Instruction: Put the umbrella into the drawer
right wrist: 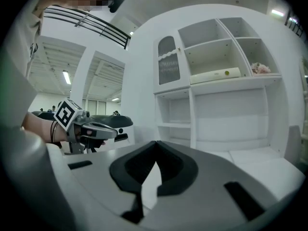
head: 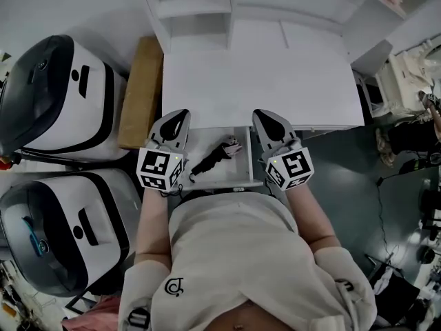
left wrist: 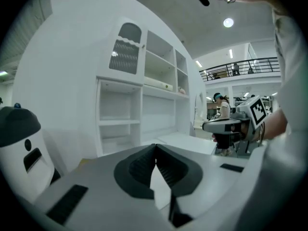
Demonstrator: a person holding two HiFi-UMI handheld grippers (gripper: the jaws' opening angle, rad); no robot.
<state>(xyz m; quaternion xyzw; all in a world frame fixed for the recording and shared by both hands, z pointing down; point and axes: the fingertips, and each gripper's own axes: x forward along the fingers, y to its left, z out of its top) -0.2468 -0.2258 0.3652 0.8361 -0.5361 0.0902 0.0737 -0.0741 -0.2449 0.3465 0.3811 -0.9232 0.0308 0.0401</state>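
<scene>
A dark folded umbrella (head: 215,158) lies slantwise inside the open white drawer (head: 242,178) at the front of the desk (head: 255,74). My left gripper (head: 180,114) is held over the drawer's left edge, its jaws closed tip to tip with nothing between them (left wrist: 155,146). Over the drawer's right edge is my right gripper (head: 262,114), likewise shut and empty (right wrist: 155,144). Both point roughly level toward the white hutch (left wrist: 144,105). Neither touches the umbrella. Each gripper view shows the other gripper: the right gripper (left wrist: 231,124) and the left gripper (right wrist: 96,124).
Two white-and-black machines (head: 62,95) (head: 62,233) stand left of the desk, with a brown box (head: 141,92) between them and it. The hutch shelves hold a long cream box (right wrist: 214,74) and a small pinkish item (right wrist: 262,69). A person (left wrist: 224,107) stands far off.
</scene>
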